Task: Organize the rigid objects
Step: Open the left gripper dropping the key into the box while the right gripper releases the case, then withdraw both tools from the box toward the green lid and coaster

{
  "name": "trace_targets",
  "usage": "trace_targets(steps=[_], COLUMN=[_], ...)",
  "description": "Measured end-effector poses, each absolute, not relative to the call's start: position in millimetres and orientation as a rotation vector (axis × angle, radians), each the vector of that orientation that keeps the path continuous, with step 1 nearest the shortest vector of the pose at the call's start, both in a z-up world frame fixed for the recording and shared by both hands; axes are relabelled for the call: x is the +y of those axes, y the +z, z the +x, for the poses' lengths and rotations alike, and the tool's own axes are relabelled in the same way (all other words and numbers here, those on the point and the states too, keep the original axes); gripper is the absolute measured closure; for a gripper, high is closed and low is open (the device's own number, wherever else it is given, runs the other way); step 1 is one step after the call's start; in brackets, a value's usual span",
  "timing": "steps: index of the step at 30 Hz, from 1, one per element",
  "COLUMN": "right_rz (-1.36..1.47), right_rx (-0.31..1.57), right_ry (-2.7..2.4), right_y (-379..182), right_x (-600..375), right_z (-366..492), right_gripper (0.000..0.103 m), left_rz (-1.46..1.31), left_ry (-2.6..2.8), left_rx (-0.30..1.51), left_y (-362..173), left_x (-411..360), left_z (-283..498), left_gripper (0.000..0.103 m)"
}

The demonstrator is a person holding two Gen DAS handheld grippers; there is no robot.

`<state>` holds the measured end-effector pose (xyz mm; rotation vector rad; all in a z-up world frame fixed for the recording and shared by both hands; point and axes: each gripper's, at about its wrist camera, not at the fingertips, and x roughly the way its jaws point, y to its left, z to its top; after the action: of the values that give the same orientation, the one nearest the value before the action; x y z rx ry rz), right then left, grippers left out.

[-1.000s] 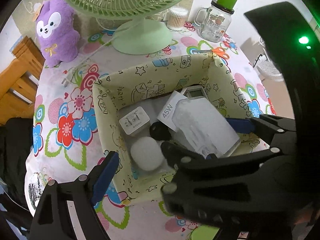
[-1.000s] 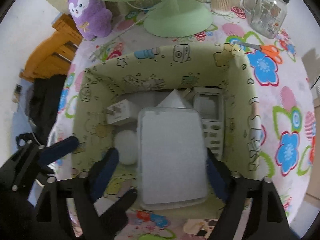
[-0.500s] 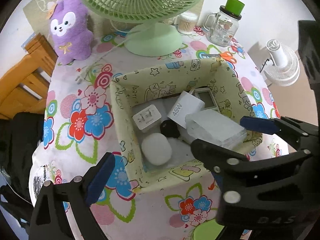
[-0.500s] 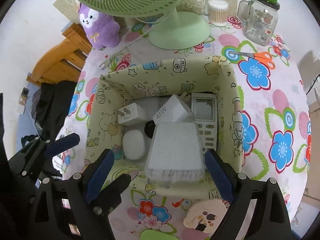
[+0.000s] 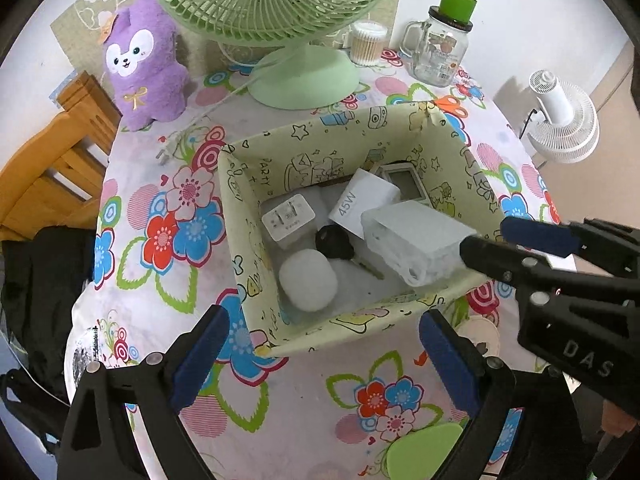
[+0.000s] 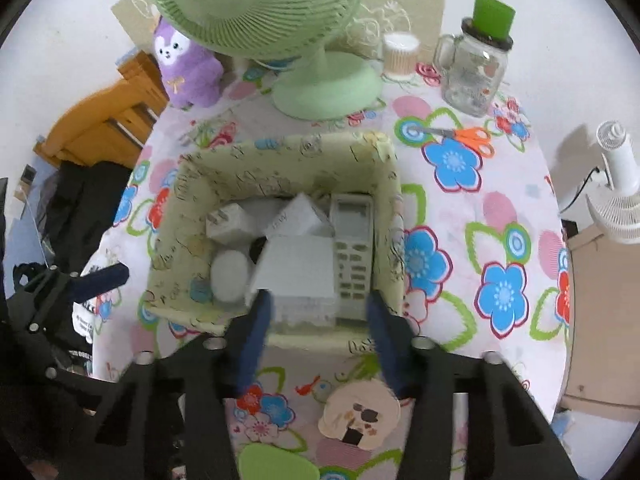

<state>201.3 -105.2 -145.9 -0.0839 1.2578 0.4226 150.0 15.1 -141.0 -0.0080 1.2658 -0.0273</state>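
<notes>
Inside the fabric bin [image 5: 248,216], a frosted plastic box [image 5: 416,240] half-hides the black key [image 5: 335,242]; both grippers' jaws gape empty.

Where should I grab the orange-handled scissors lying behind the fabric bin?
Take the scissors across the narrow closed blades, left of the orange loops, coming straight down. They lie flat on the tablecloth, clear of the bin, so only a top approach gets fingers around them.

A pale yellow-green box [image 5: 256,200] printed with black doodles is seen on a white tablecloth [image 5: 160,264] patterned with red, blue and pink flowers; a green fan [image 5: 280,12] and purple plush [image 5: 146,60] stand far.
</notes>
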Motion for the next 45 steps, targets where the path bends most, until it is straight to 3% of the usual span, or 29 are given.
trace_targets(steps=[16,21,28,38,45], right_rz=[-0.066,-0.059,-0.074,-0.095,-0.125], right_rx=[1.353,1.282,1.217,1.151,1.107], right_ry=[0.529,0.565,0.521,0.517,0.521], right_y=[-178.5,-156.2,-134.0,-114.3,-103.3], right_x=[-68.6,-74.3,-100.4,-138.5,-161.1], right_z=[201.9,189.3,177.6,146.1,126.3], right_gripper=[0.062,0.062,0.032,0.012,0.006], left_rz=[0.049,0.016,-0.003,-0.025,-0.076], left_ry=[0.011,0.032,0.047,0.066,0.081], left_rx=[1.308,1.291,1.25,1.195,1.167], left_y=[-151.7,-144.6,-130.7,-114.0,-106.9], left_x=[16.8,21.9,11.9,-17.8,-33.3], left_z=[146.4,140.3,126.1,96.1,73.2], left_gripper=[0.006,0.006,0.006,0.006,0.006])
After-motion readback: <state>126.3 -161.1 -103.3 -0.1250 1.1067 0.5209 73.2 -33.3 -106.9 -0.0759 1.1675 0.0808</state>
